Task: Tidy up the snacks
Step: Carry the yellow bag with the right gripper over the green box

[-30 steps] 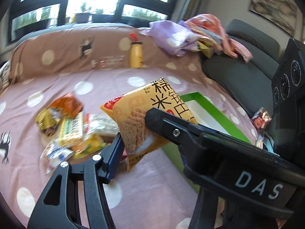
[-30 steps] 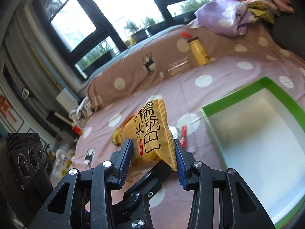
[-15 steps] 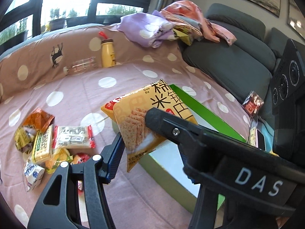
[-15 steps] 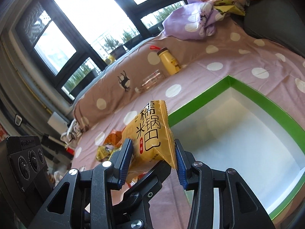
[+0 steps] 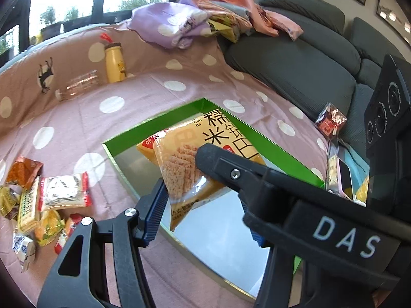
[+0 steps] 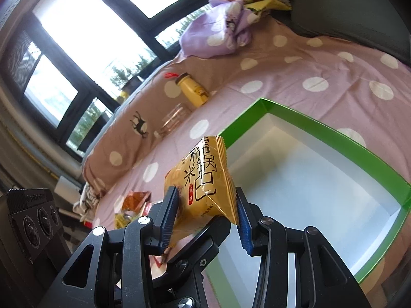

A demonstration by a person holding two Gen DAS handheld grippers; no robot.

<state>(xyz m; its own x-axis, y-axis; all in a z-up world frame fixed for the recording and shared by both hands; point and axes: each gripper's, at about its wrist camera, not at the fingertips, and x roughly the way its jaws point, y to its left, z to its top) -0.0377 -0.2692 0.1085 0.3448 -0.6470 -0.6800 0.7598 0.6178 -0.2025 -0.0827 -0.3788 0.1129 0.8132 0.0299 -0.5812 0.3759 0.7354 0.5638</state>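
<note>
A yellow rice-cracker snack bag (image 5: pixel 185 164) hangs above the green-rimmed white box (image 5: pixel 179 113). Both grippers hold it. My left gripper (image 5: pixel 203 220) grips its lower part, and the other gripper's black finger (image 5: pixel 231 172) crosses in front. In the right wrist view my right gripper (image 6: pixel 205 218) is shut on the same bag (image 6: pixel 203 179), over the near-left corner of the box (image 6: pixel 334 133). The box's white floor is bare. A pile of several small snack packets (image 5: pixel 46 200) lies on the pink dotted bedspread to the left.
A yellow bottle (image 5: pixel 114 63) and a clear bottle (image 5: pixel 79 86) lie at the far edge of the bedspread. Crumpled clothes (image 5: pixel 177 25) sit on a grey sofa (image 5: pixel 295 59). A red snack packet (image 5: pixel 330 122) and a phone (image 5: pixel 345 177) lie right of the box.
Both grippers have carried the yellow bag to the right, from above the bedspread beside the snack pile to above the box. The grip is unchanged.
</note>
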